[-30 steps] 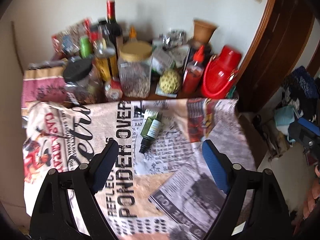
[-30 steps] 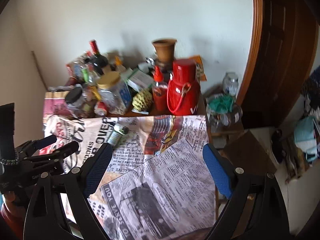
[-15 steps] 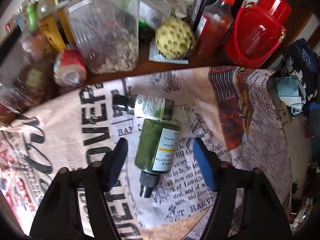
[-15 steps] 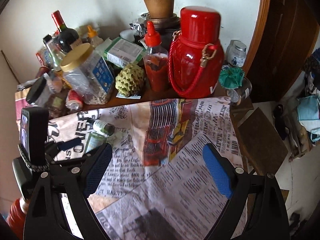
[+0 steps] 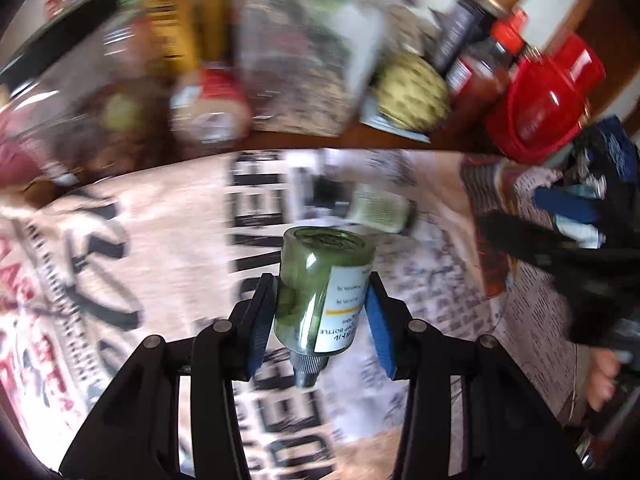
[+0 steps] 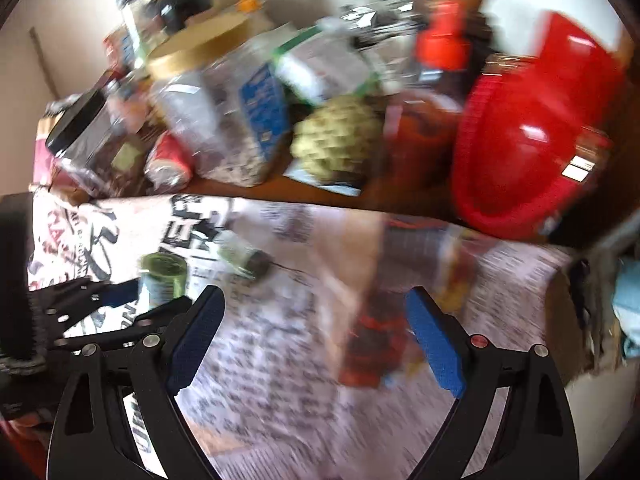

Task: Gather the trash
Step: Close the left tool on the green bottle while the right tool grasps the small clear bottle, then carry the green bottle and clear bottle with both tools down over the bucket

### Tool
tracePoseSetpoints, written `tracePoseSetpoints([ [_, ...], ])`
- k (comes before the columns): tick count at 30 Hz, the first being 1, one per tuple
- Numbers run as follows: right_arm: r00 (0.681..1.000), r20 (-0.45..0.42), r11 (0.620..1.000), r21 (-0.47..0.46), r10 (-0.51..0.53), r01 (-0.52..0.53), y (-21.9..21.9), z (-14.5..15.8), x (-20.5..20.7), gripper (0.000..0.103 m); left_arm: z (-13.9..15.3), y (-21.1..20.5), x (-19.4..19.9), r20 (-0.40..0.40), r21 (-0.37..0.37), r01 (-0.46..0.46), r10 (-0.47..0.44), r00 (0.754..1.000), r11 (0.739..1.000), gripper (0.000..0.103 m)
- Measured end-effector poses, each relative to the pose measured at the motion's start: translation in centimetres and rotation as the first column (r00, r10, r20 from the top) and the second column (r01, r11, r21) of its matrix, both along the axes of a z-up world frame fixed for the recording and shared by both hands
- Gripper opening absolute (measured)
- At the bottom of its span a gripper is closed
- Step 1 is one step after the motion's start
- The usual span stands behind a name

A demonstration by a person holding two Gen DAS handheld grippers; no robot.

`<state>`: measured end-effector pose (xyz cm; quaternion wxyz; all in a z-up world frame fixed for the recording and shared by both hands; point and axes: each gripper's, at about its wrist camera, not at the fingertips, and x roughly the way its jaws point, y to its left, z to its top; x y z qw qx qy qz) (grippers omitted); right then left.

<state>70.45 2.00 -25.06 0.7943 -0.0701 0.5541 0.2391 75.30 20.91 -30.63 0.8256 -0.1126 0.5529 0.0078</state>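
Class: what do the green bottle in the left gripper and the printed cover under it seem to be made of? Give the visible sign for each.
Green bottle: probably translucent plastic or glass, glossy; light passes through and highlights show, with a paper-like white label.
Printed cover: likely matte cloth or paper with newspaper-style print; blur leaves it open.

Two small green bottles (image 5: 322, 292) (image 5: 378, 210) on the newspaper-print cloth (image 5: 168, 216). Behind the cloth: one red flask (image 6: 532, 128), one red-capped sauce bottle (image 6: 432, 112), one custard apple (image 6: 334, 144), one gold-lidded jar (image 6: 216, 112), one black-lidded jar (image 6: 86, 140). Two grippers (image 5: 320, 320) (image 6: 316, 340).
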Motion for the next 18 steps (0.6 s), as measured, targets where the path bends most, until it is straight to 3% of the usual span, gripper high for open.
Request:
tracePoseSetpoints([
  [3, 0.994, -0.046, 0.995, 0.003, 0.099, -0.099, 3.0, -2.0, 1.0, 0.089, 0.9, 2.3, -1.0, 0.005, 0.003, -0.054, 0.054, 0.999, 0.999, 0.043],
  [6, 0.980, -0.038, 0.981, -0.018, 0.194, -0.194, 5.7, -3.2, 1.5, 0.086, 1.7, 3.9, -2.1, 0.014, 0.023, -0.095, 0.094, 0.995, 0.995, 0.044],
  [8, 0.969, -0.033, 0.968, -0.040, 0.247, -0.248, 7.2, -3.7, 1.6, 0.078, 2.0, 4.5, -2.6, 0.018, 0.030, -0.107, 0.107, 0.994, 0.994, 0.043],
  [10, 0.952, -0.038, 0.950, -0.050, 0.305, -0.307, 8.5, -4.3, 1.7, 0.060, 2.3, 5.0, -3.0, 0.023, 0.028, -0.120, 0.120, 0.993, 0.992, 0.043],
  [11, 0.940, -0.052, 0.939, -0.055, 0.337, -0.339, 9.2, -4.6, 1.7, 0.057, 2.4, 5.1, -3.1, 0.026, 0.026, -0.124, 0.124, 0.992, 0.992, 0.043],
  [18, 0.921, -0.086, 0.911, -0.139, 0.380, -0.389, 10.9, -5.8, 1.6, 0.027, 4.5, 4.9, -3.5, 0.069, 0.027, -0.130, 0.128, 0.989, 0.991, 0.043],
])
